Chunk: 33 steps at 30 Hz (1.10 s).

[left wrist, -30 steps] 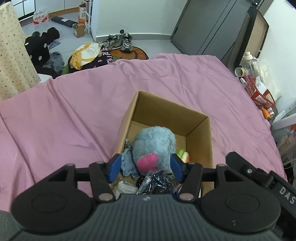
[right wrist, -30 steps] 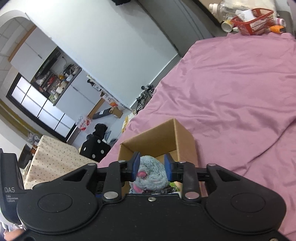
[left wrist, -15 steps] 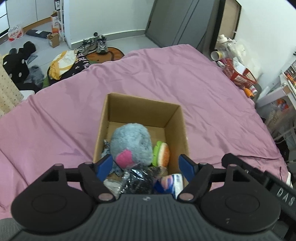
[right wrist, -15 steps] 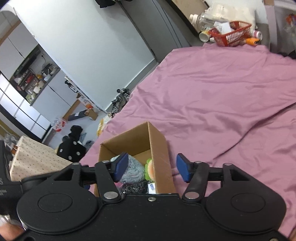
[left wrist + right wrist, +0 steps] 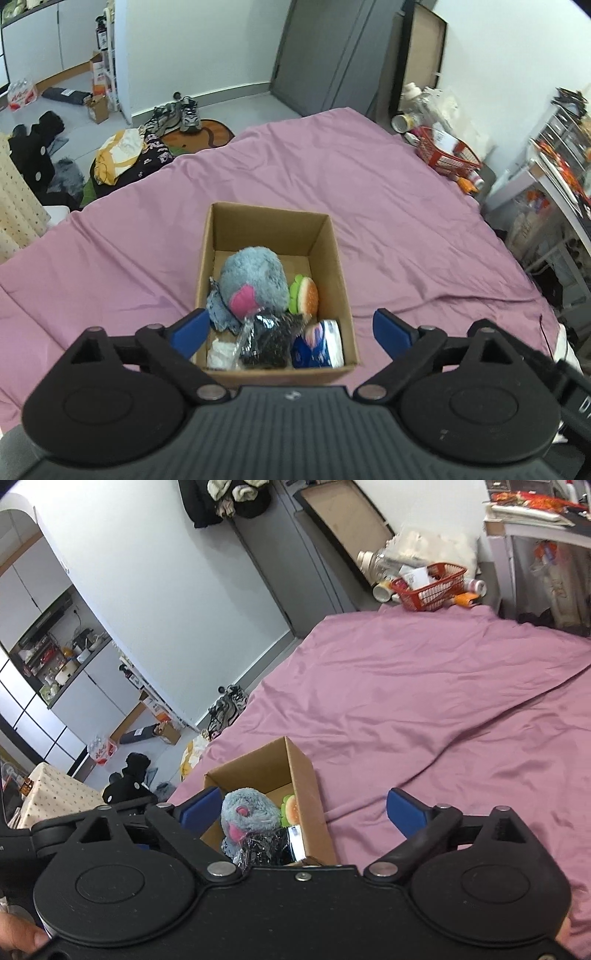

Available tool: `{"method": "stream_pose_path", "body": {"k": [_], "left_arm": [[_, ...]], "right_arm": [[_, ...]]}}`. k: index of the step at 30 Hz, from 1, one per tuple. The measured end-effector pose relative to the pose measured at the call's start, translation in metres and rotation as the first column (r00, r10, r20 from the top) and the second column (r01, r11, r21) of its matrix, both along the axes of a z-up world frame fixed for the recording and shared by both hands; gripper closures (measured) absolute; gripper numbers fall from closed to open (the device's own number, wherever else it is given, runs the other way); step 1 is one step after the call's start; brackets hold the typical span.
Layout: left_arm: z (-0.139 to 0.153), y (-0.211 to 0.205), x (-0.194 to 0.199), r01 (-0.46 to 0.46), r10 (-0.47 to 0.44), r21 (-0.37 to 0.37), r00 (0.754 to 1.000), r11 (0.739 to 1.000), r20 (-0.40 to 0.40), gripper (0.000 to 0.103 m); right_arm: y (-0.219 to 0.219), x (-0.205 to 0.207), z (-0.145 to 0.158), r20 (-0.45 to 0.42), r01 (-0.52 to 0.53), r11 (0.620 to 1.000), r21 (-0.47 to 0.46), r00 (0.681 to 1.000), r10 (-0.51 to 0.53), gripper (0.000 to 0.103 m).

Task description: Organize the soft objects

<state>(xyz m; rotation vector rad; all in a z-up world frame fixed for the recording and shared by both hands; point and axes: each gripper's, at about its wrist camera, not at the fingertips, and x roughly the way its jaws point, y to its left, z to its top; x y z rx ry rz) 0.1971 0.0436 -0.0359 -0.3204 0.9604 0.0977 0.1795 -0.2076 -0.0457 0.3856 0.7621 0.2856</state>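
On the pink bed, towards its near edge: an open cardboard box, upright, flaps not seen. Inside the box, in the middle: a grey plush toy with a pink patch, resting on the other things. Just beside it, on the right, against the box wall: a small plush burger, green and orange. Under the plush toy, on the left: a blue-grey cloth, partly hidden. At the near end of the box: a crinkled clear bag with dark contents, a white soft item in the near left corner, and a blue and white pack in the near right corner.

Above the near end of the box: the left gripper, jaws wide apart, holding nothing, one blue pad over the left wall of the box and the other outside its right wall, over the sheet. Also above the box, seen from the right side: the right gripper, jaws wide apart too, empty, the left pad near the plush toy and the right pad over the bare sheet, well apart from the box.

Beyond the far right corner of the bed: a red basket among bottles and packages. On the floor past the far left edge: a pair of shoes and a heap of clothes.
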Motion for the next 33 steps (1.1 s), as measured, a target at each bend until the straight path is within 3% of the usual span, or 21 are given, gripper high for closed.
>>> {"method": "stream_pose_path", "body": {"k": [2,12,19,33], "left_arm": [[0.008,-0.003,-0.01,0.003,-0.003,0.006,1.0,1.0,0.02,0.0],[0.048,-0.008,-0.058,0.006,-0.013,0.059,0.993,0.998,0.115,0.0],[0.07,-0.005,-0.09,0.026,-0.042,0.102,0.986,0.994,0.161,0.0],[0.103,0.019,-0.154,0.042,-0.057,0.068,0.971,0.997,0.231,0.0]], "right_arm": [[-0.003,-0.008,0.006,0.015,0.002,1.0,-0.006,1.0,-0.002,0.002],[-0.022,-0.044,0.031,0.078,0.027,0.999,0.03,0.996,-0.029,0.0],[-0.018,-0.064,0.047,0.102,0.033,0.999,-0.013,0.994,-0.032,0.0],[-0.002,-0.126,0.089,0.185,0.017,0.996,-0.089,0.983,-0.001,0.0]]}}
